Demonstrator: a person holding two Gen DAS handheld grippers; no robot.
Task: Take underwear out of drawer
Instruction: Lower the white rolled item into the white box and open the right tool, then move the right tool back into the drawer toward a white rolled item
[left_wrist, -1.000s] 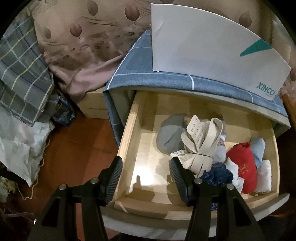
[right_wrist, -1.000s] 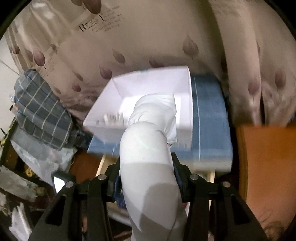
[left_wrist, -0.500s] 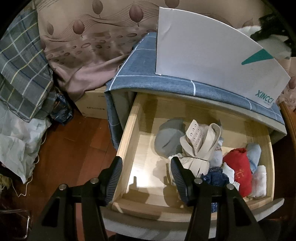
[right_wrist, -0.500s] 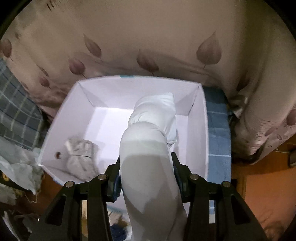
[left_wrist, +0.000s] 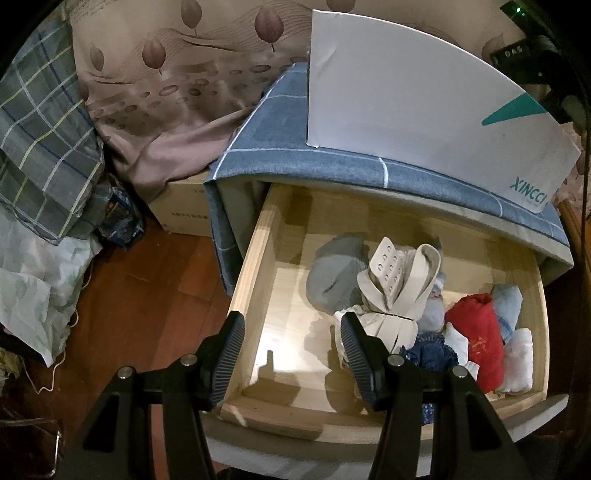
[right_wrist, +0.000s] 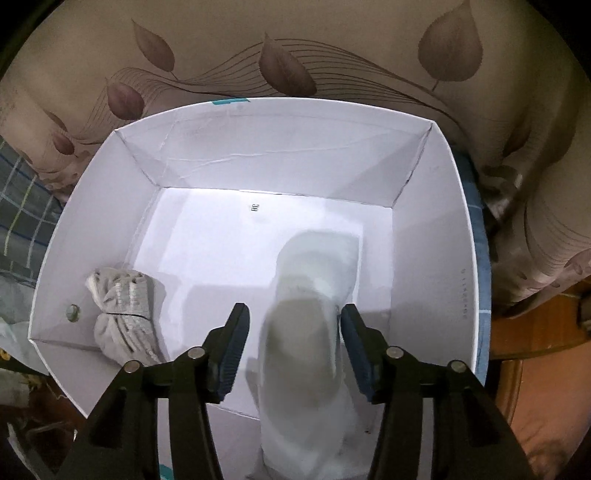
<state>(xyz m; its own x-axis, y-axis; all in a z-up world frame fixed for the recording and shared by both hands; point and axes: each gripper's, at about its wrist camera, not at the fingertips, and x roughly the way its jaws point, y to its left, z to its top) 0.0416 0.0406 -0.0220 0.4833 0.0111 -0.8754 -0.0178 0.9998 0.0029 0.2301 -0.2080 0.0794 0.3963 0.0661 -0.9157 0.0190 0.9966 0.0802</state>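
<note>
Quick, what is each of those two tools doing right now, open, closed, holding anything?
Left tool: open, empty, over the drawer.
Right tool: jaws just opened; the white rolled garment sits loose between them, over the white box.

One white box (right_wrist: 436, 236) holds two rolled garments: one grey (right_wrist: 122, 314), one white (right_wrist: 314, 295).

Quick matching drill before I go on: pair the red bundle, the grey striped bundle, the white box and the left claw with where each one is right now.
Things:
1. red bundle
2. grey striped bundle
3. white box
4. left claw

Places:
A. on the blue checked cloth above the drawer
B. in the open drawer, right side
C. over the drawer's front left corner, empty
D. inside the box, left side

Pairs: 1-B, 2-D, 3-A, 4-C
</note>
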